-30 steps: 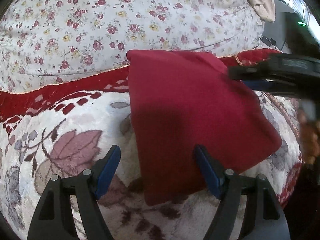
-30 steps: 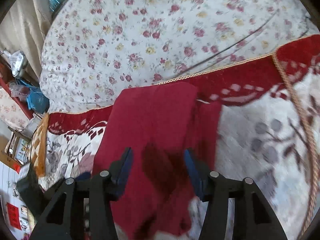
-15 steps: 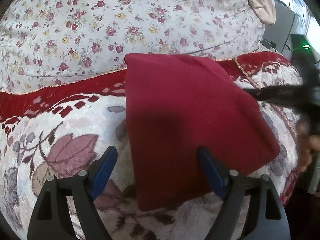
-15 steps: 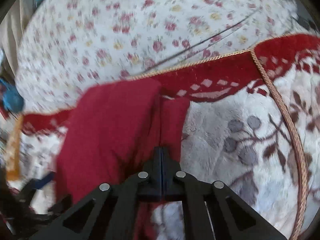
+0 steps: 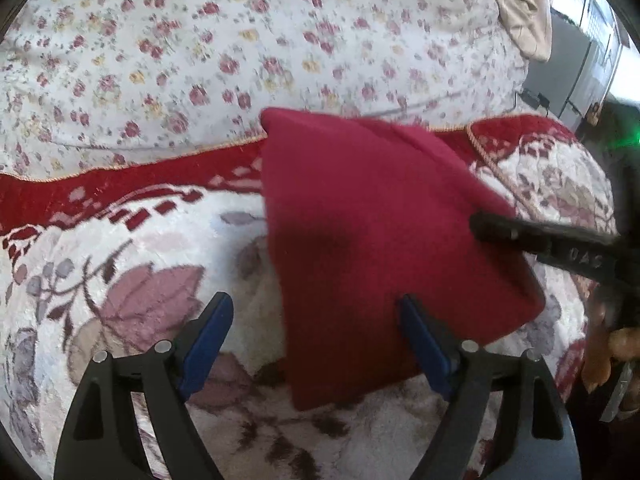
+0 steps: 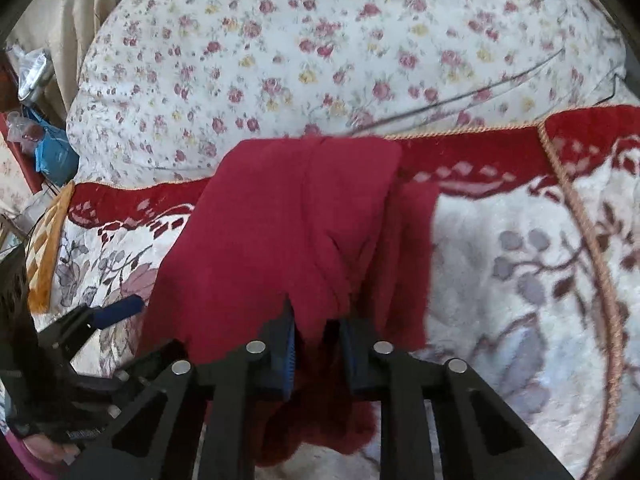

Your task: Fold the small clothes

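Here the right hand-held gripper (image 6: 316,344) has its blue pads nearly together on a bunched edge of the red garment (image 6: 276,232); its jaws have just been opening a little after closing, with cloth between them, so the pinch may be thin. If it slackens further, the gathered edge could slip out and the fold collapse. The left hand-held gripper (image 5: 316,340) stands wide open and holds nothing, straddling the garment's near left edge, so nothing pins that side: a pull from the right could drag the whole piece across the plush blanket (image 5: 120,248). Beyond, the garment's far corner reaches the floral quilt (image 5: 240,40), where an uneven layer may skew the crease.
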`<state>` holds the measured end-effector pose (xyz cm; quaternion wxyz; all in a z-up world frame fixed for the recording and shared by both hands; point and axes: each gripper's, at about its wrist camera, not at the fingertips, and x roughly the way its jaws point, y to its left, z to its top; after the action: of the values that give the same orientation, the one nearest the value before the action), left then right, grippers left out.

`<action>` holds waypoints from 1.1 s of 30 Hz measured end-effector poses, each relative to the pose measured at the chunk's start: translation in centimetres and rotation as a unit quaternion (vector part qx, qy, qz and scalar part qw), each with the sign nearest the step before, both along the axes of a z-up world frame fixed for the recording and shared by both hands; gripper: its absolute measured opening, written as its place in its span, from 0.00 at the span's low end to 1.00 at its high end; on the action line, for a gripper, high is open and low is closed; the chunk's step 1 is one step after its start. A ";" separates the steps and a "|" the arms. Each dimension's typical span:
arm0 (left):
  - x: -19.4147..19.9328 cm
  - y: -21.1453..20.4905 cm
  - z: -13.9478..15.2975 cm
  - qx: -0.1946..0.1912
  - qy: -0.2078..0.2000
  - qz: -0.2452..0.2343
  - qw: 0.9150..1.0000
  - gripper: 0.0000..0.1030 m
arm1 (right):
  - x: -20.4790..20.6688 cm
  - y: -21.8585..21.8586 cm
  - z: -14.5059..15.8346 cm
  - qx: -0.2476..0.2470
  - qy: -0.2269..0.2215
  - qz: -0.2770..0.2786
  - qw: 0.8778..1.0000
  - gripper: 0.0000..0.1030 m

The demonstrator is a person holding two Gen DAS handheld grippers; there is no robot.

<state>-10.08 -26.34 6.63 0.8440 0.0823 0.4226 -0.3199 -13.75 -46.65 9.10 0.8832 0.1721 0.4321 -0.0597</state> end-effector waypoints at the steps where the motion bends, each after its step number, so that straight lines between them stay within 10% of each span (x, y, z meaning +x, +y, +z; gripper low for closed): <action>1: 0.1 0.1 0.2 -0.005 -0.001 0.001 1.000 0.86 | 0.0 -0.2 -0.6 0.005 0.007 -0.002 1.000 0.19; 5: 1.5 0.6 0.2 -0.037 0.031 0.013 0.999 0.86 | -0.1 0.0 -0.4 0.004 -0.001 0.005 1.000 0.22; 7: 2.5 1.1 -0.1 -0.060 0.058 0.023 0.996 0.87 | -0.6 -1.0 0.2 0.043 -0.024 -0.015 0.999 0.34; 9: 3.6 1.4 -0.5 -0.077 0.078 0.034 0.993 0.88 | -0.7 -2.1 0.3 0.059 -0.036 -0.045 0.997 0.70; 12: 5.2 1.3 -1.1 -0.099 0.106 0.035 0.989 0.91 | 0.0 -3.5 -0.3 0.058 -0.051 -0.053 0.996 0.85; 18: 8.0 0.5 -3.9 -0.131 0.187 0.036 0.973 0.95 | 2.7 -5.9 -3.2 0.138 -0.053 -0.030 0.988 0.87; 23: 7.6 -0.7 -4.2 -0.130 0.166 0.014 0.977 0.97 | 4.7 -5.9 -4.9 0.152 -0.044 -0.011 0.987 0.87; 25: 7.0 -1.1 -4.0 -0.139 0.163 -0.012 0.977 0.68 | 4.9 -5.4 -4.3 0.146 -0.047 0.001 0.988 0.72; 28: 6.3 -1.2 -3.0 -0.131 0.149 -0.023 0.980 0.55 | 4.8 -4.6 -3.1 0.130 -0.048 0.018 0.990 0.52; 33: 4.5 1.6 0.9 -0.153 0.143 -0.030 0.977 0.48 | 3.3 -2.2 -0.3 0.155 -0.060 0.051 0.985 0.48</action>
<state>-5.59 -24.76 7.49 0.7671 -0.0820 0.4823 -0.4149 -10.44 -48.87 8.76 0.8720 0.2881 0.3907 0.0634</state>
